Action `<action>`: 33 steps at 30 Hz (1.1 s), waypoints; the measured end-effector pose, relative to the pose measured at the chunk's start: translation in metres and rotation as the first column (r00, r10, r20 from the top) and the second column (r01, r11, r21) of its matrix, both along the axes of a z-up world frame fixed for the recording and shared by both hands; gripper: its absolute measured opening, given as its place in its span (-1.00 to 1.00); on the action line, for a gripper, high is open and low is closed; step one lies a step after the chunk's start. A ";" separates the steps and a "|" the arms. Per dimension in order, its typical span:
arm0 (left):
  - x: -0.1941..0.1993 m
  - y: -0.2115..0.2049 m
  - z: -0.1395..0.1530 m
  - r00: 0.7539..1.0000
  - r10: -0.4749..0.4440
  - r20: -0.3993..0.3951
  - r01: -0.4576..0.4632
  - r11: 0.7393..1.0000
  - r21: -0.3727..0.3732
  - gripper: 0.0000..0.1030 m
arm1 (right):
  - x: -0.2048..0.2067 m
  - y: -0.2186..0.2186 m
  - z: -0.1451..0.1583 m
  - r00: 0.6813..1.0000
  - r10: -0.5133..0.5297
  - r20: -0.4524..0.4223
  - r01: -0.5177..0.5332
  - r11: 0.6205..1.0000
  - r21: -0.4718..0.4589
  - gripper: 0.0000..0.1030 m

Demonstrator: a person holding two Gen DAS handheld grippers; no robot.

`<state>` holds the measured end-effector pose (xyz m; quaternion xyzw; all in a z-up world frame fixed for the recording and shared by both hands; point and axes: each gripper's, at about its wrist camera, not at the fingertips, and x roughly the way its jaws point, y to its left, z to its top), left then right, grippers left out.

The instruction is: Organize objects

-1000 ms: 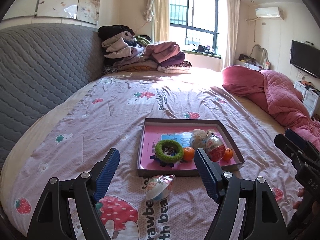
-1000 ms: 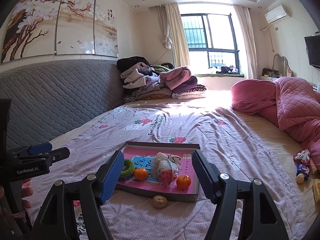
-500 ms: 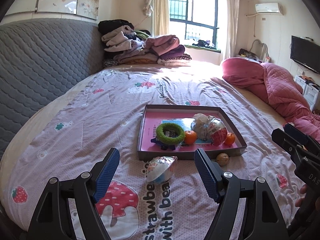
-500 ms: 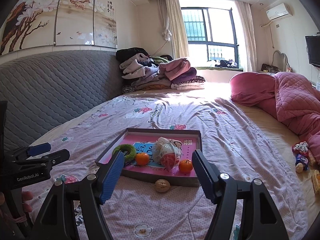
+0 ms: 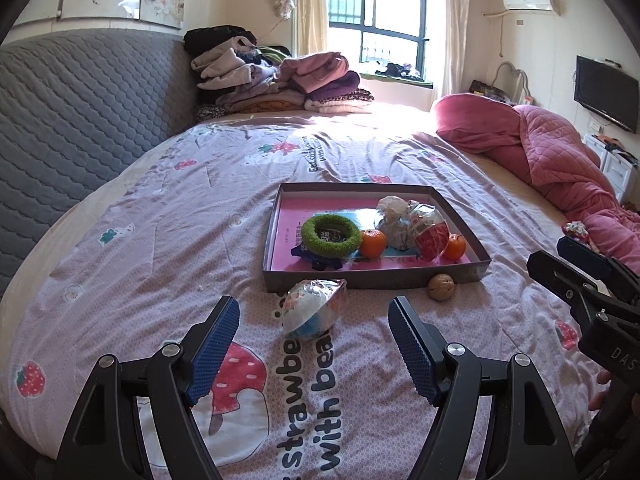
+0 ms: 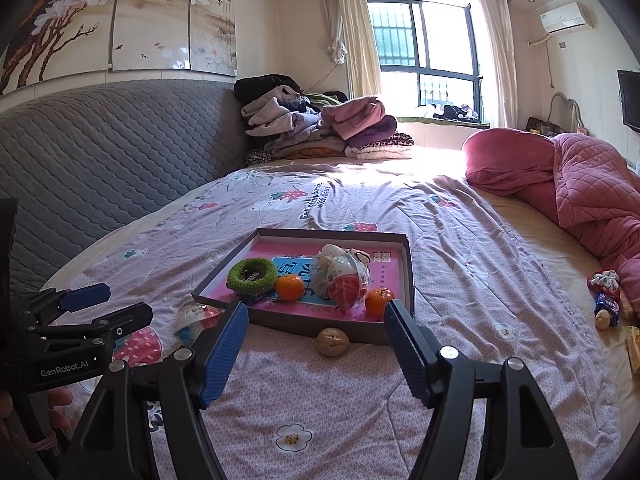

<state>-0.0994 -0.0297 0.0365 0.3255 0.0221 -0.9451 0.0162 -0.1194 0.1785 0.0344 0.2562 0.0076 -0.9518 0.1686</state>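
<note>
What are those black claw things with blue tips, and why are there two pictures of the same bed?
Those claws are grabbing tools; a person holds one in each hand. Each tool carries a camera looking along its two fingers, so there are two pictures. One is from the left gripper, the other from the right gripper. Both are open and hold nothing. On the lilac strawberry-print bedspread sits a shallow grey tray with a pink floor. Inside are a fuzzy green ring, two small oranges and wrapped bundles. Outside it lie a foil-wrapped egg-shaped toy and a brown walnut.
</note>
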 end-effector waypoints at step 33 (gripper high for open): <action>0.004 -0.006 -0.044 0.987 -0.029 0.158 0.026 0.999 0.024 0.51 | 0.003 -0.014 -0.033 0.993 0.019 0.116 -0.023 0.999 0.030 0.36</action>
